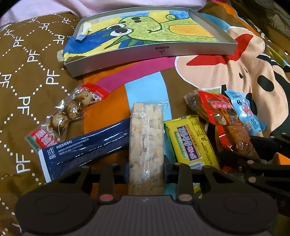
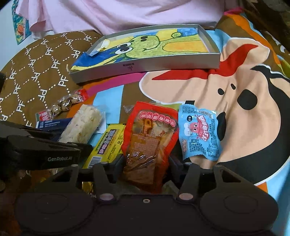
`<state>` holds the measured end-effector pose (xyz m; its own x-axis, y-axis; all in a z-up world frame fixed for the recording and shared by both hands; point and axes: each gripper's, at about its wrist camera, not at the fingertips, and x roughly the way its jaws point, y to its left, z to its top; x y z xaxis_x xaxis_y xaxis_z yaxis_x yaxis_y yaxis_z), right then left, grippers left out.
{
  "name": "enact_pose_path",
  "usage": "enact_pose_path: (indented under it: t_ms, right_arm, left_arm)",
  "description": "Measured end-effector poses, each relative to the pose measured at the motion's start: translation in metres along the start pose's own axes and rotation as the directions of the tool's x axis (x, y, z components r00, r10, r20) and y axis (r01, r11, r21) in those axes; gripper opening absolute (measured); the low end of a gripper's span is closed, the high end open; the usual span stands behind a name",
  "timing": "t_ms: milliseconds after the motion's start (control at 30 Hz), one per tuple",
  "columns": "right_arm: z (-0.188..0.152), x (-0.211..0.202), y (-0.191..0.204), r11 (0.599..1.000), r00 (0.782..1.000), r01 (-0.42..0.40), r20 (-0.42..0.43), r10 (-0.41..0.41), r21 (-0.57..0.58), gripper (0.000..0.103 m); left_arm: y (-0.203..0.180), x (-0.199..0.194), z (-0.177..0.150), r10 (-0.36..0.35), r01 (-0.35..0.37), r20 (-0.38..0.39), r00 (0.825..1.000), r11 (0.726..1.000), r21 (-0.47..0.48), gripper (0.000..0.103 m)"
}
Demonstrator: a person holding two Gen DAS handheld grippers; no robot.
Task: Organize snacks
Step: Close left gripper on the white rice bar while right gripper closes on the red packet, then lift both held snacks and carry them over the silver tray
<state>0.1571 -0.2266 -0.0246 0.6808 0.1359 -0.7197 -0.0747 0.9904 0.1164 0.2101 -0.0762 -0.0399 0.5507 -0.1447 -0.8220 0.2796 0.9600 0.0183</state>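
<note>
My left gripper [image 1: 145, 170] is shut on a pale rice-crisp bar [image 1: 145, 143] in clear wrap; the bar also shows in the right wrist view [image 2: 81, 125]. My right gripper [image 2: 145, 167] is shut on a red packet of brown snack [image 2: 146, 138], also seen in the left wrist view [image 1: 228, 125]. Around them lie a yellow packet [image 1: 192, 141] [image 2: 108, 145], a light-blue packet [image 1: 244, 112] [image 2: 199, 134], a navy stick packet [image 1: 85, 148] [image 2: 52, 125] and a quail-egg packet [image 1: 67, 112] [image 2: 61, 107]. A shallow silver tray [image 1: 126, 58] [image 2: 145, 68] lined with a green cartoon drawing lies beyond.
Everything rests on a bed with a colourful cartoon blanket [image 1: 226, 72] [image 2: 199, 87]. A brown "PF" patterned cushion [image 1: 27, 72] [image 2: 36, 72] lies to the left. Pink cloth [image 2: 126, 14] lies behind the tray.
</note>
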Motion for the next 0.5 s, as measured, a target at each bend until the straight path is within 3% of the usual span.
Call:
enact_pose_path:
  t_ms: [500]
  right_arm:
    - [-0.012, -0.024, 0.018, 0.990, 0.998, 0.044, 0.044, -0.038, -0.136, 0.051]
  left_arm:
    - [-0.006, -0.025, -0.013, 0.020, -0.020, 0.006, 1.000, 0.999, -0.029, 0.036]
